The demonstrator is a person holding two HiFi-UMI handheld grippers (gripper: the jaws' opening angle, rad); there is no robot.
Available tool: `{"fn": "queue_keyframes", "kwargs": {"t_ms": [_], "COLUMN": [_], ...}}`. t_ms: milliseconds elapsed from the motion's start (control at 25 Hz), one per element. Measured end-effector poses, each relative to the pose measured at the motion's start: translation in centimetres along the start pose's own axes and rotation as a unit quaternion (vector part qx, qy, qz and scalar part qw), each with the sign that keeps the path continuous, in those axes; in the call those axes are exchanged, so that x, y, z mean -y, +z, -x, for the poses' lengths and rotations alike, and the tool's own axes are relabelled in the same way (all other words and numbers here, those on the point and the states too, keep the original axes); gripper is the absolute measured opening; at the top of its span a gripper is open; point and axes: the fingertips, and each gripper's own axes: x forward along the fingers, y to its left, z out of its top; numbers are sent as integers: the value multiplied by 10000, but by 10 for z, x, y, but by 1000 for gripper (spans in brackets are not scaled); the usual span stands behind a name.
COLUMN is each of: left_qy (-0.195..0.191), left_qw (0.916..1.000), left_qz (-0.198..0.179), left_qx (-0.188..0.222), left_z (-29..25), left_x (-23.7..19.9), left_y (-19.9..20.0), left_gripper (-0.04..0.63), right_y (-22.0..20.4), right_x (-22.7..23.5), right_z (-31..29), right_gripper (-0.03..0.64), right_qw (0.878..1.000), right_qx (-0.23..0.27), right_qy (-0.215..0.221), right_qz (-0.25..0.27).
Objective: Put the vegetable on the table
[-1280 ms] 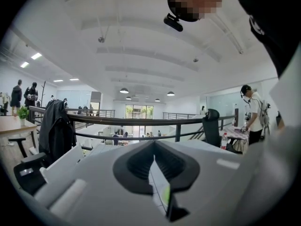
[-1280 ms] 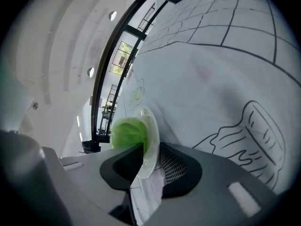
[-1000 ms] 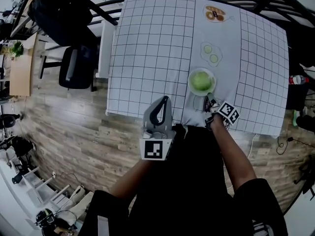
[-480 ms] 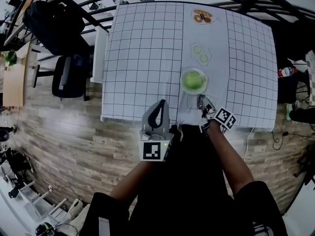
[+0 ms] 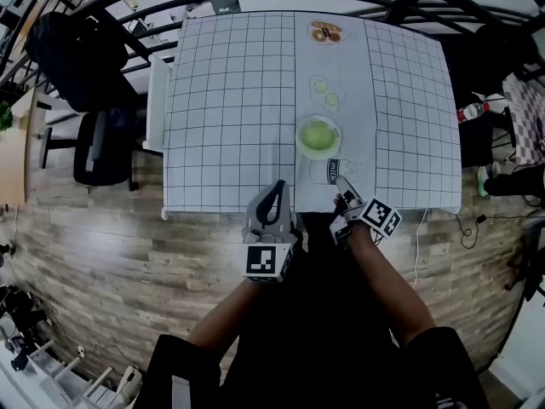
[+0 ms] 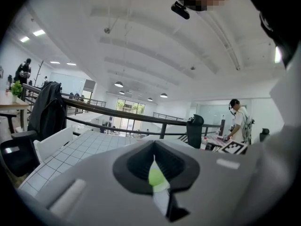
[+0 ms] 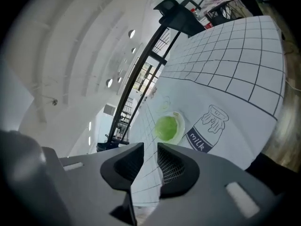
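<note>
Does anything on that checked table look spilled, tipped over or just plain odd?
Nothing stands out. The green vegetable sits in its white dish on the table. The milk bottle lying beside the dish is only a drawing printed on the cloth, not a toppled bottle.

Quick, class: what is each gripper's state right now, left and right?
Left gripper: shut, holding nothing.
Right gripper: open, its jaws have just been closing a little, nothing between them.

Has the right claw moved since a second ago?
Yes: the right claw, empty and just closing, pulled back from the bowl toward the table's near edge.
</note>
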Motion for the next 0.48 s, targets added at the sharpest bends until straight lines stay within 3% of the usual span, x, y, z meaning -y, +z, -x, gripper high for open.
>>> {"fn": "queue_keyframes", "kwargs": {"t_ms": [160,480], "left_qy": [-242,-313], "left_qw": [9997,9993], "left_qz": [76,78], "left_qx": [-25,195], "left_z": [1,1], "left_x": [14,25], "left_y": [-1,14], "left_gripper": [8,8], "right_y": [-14,3], "right_x": [-38,-96], "right_z": [18,40], "right_gripper": [63,-6], "right_qw": [9995,9902], "right_qx": [18,91], "right_qy": [270,568], "right_qz": [186,1276]}}
